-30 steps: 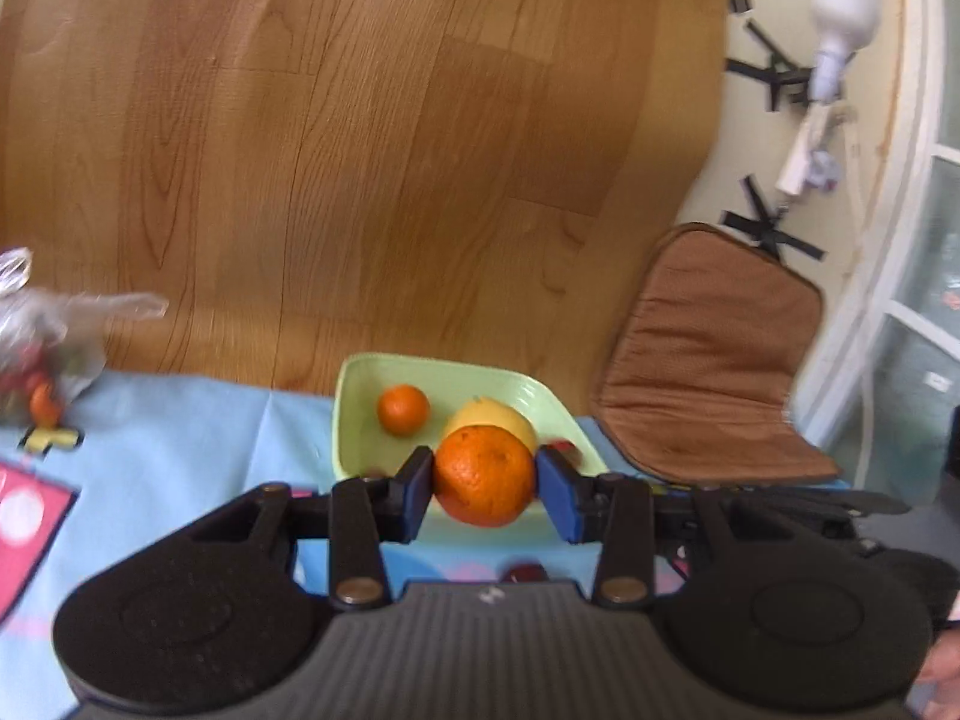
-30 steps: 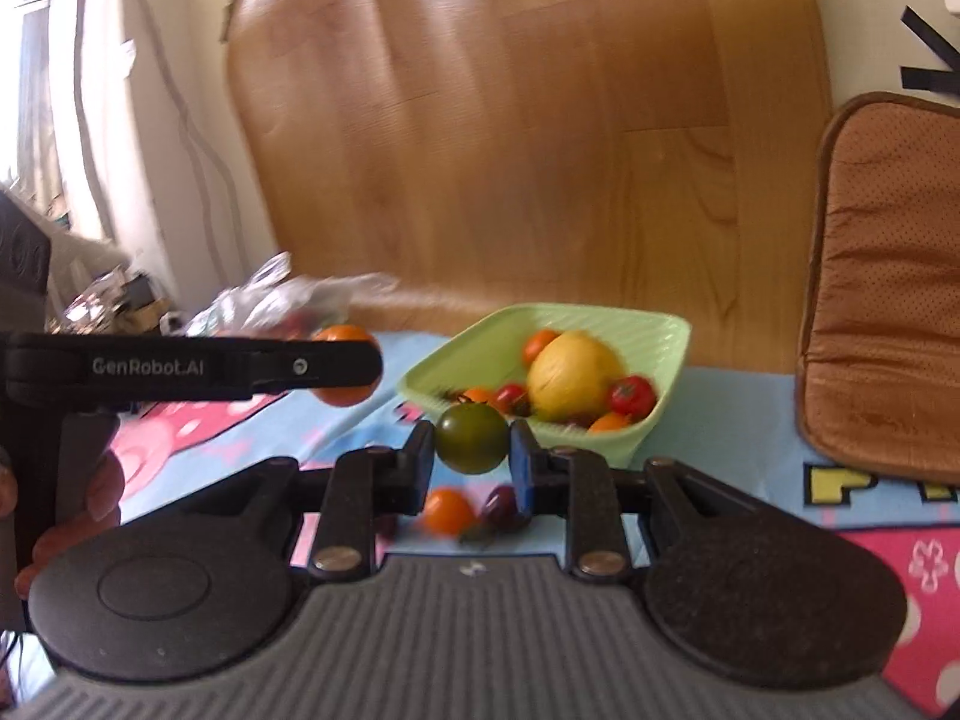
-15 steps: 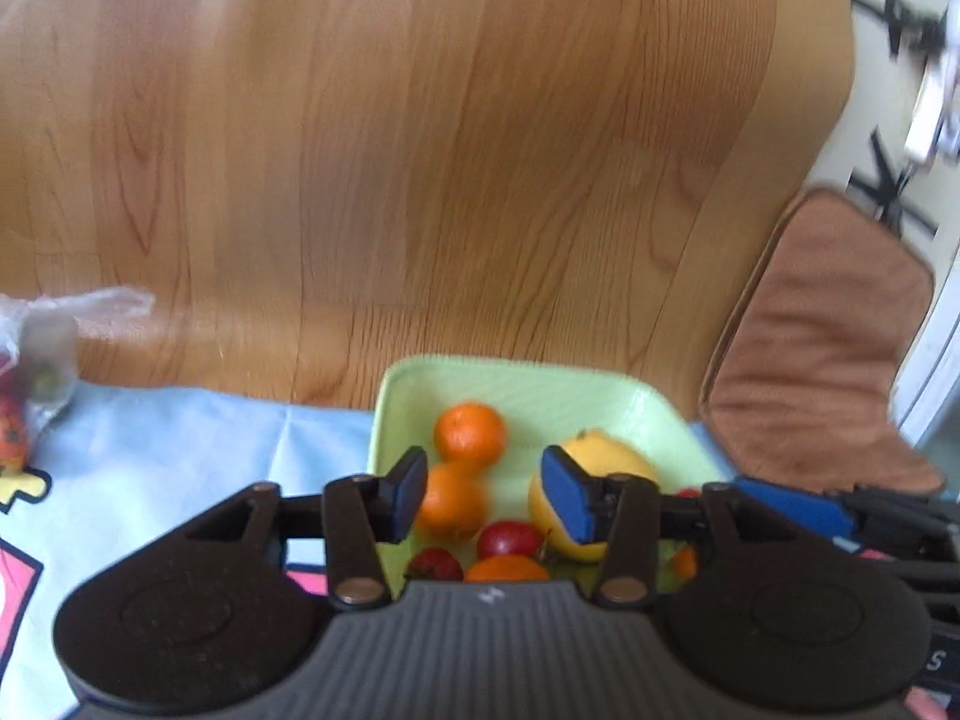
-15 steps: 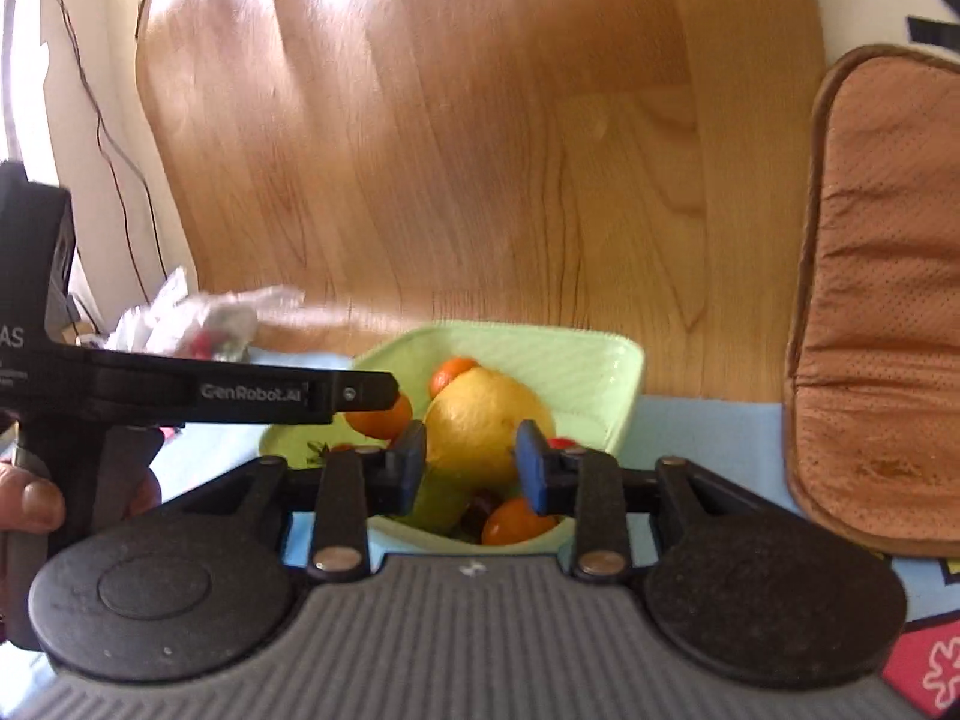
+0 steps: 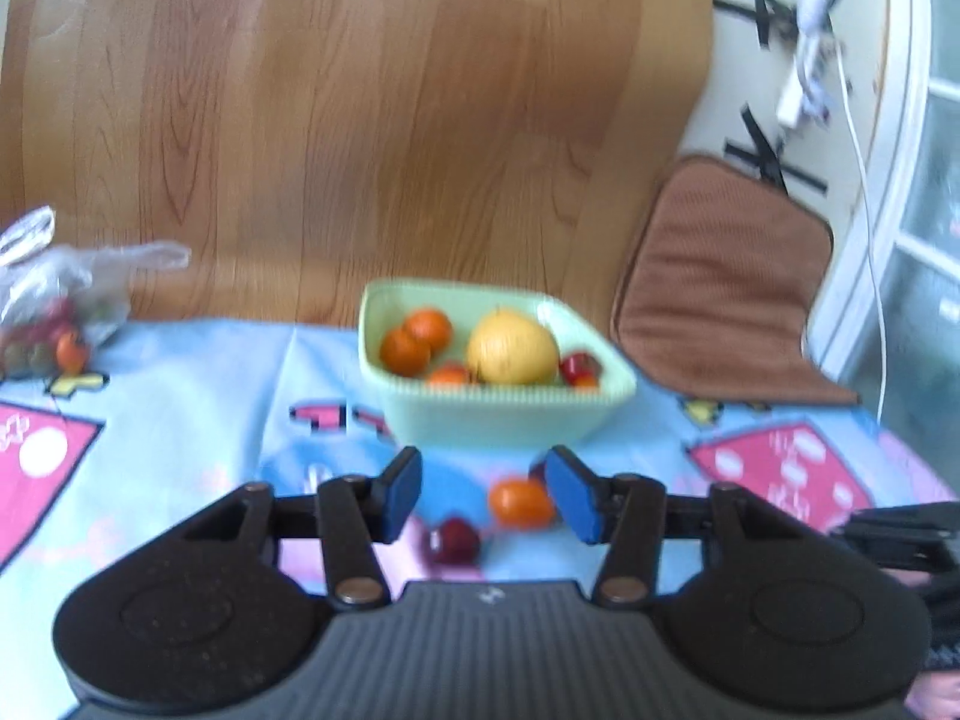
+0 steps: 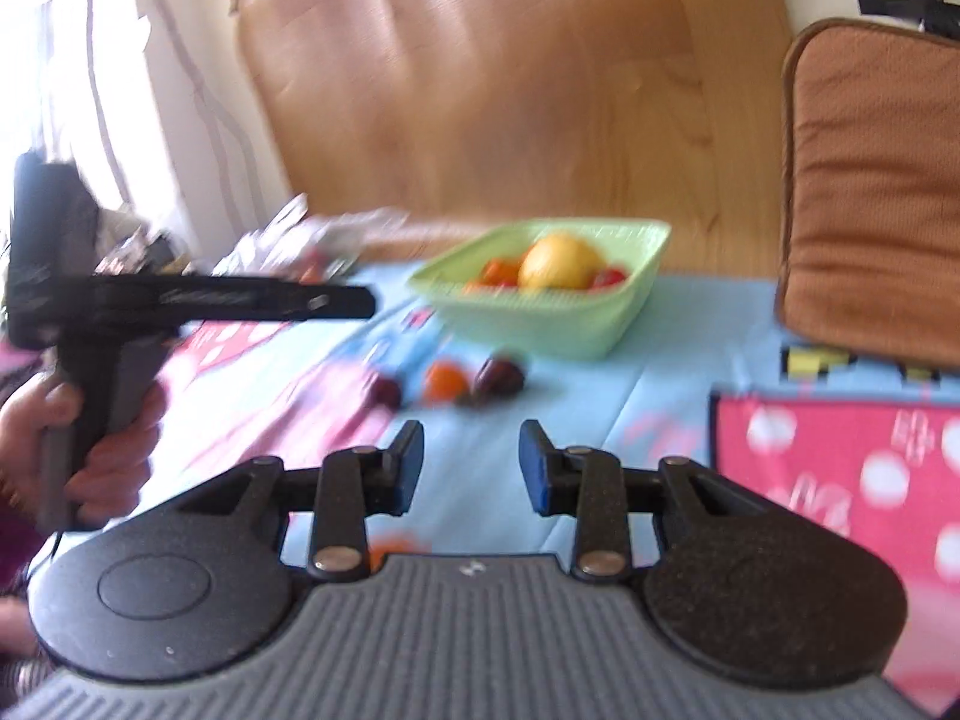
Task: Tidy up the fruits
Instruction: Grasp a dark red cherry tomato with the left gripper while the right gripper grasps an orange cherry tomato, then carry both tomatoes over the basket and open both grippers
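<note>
A pale green basket (image 5: 504, 414) (image 6: 576, 324) on the blue cloth holds a yellow citrus (image 5: 511, 347) (image 6: 559, 261), two oranges (image 5: 415, 341) and small red and orange tomatoes. In front of it lie an orange tomato (image 5: 521, 503) (image 6: 445, 381) and a dark red one (image 5: 453, 540) (image 6: 499, 374). My left gripper (image 5: 483, 493) hovers over these loose fruits, its jaws opening with nothing held between them. My right gripper (image 6: 471, 463) is pulled back from the basket, its jaws also opening and empty. The left gripper's body (image 6: 192, 300) shows in the right wrist view, held by a hand (image 6: 102, 450).
A clear plastic bag of small fruits (image 5: 54, 312) lies at the cloth's far left. A brown cushion (image 5: 720, 282) (image 6: 876, 192) leans beside the basket on the right. A wooden board (image 5: 360, 120) stands behind the table. Pink patches mark the blue cloth (image 5: 198, 396).
The left gripper let the orange go into the basket and the right let go its green tomato. Both have since drawn back from the basket with their jaws wider apart.
</note>
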Motion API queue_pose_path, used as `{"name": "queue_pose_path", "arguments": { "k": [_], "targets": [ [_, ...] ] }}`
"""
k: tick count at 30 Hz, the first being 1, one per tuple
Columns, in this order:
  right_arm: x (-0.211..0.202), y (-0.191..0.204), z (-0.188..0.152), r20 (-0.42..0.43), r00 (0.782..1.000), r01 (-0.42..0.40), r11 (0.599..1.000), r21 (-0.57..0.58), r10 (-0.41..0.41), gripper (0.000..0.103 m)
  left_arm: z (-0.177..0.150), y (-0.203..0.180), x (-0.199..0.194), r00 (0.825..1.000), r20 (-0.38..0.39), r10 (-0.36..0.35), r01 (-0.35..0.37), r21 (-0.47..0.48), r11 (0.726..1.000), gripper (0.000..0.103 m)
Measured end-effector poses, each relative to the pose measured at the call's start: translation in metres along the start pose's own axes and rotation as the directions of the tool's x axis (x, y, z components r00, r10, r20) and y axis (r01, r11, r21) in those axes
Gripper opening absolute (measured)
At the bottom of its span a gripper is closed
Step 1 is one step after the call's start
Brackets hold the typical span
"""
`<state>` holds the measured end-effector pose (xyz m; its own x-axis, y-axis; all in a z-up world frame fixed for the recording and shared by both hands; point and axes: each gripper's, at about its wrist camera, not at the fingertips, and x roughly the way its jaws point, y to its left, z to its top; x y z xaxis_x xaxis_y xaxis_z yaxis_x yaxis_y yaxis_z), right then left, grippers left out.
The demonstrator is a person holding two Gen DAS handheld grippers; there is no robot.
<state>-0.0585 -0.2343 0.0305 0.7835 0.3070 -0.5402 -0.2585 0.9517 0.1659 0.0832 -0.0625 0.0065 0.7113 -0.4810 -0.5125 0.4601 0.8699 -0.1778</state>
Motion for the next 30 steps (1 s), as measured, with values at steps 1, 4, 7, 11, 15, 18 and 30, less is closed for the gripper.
{"name": "queue_pose_path", "arguments": {
  "k": [1,4,7,11,15,18,30],
  "targets": [
    [-0.002,0.007,-0.007,-0.011,1.000,-0.002,1.000,-0.019,0.002,0.040,-0.004,-0.001,0.003,1.000,-0.016,0.007,-0.007,0.009,1.000,0.055],
    [-0.003,0.025,-0.021,-0.025,1.000,0.005,0.999,-0.053,-0.006,0.056,-0.014,-0.005,0.015,0.998,-0.042,0.056,-0.053,0.056,0.997,0.056],
    [0.006,0.031,-0.025,-0.052,0.998,0.024,0.997,-0.076,-0.028,0.056,-0.018,-0.003,0.033,0.993,-0.074,0.097,-0.092,0.060,0.994,0.054],
    [0.019,0.038,-0.028,-0.056,0.993,0.093,0.984,-0.153,-0.103,0.053,-0.017,-0.003,0.039,0.991,-0.089,0.101,-0.097,0.053,0.994,0.029],
    [0.019,0.039,-0.028,-0.047,0.994,0.093,0.983,-0.159,-0.101,0.042,-0.025,-0.006,0.023,0.993,-0.086,0.075,-0.072,0.041,0.997,0.029],
    [0.017,0.040,-0.031,-0.039,0.995,0.084,0.985,-0.150,-0.091,0.042,-0.037,-0.013,0.001,0.997,-0.075,0.036,-0.033,0.038,0.999,0.029],
    [0.016,0.060,-0.037,-0.046,0.997,0.053,0.975,-0.216,-0.064,0.043,-0.078,-0.024,-0.048,0.998,-0.058,-0.022,0.020,-0.021,1.000,0.030]
  ]
}}
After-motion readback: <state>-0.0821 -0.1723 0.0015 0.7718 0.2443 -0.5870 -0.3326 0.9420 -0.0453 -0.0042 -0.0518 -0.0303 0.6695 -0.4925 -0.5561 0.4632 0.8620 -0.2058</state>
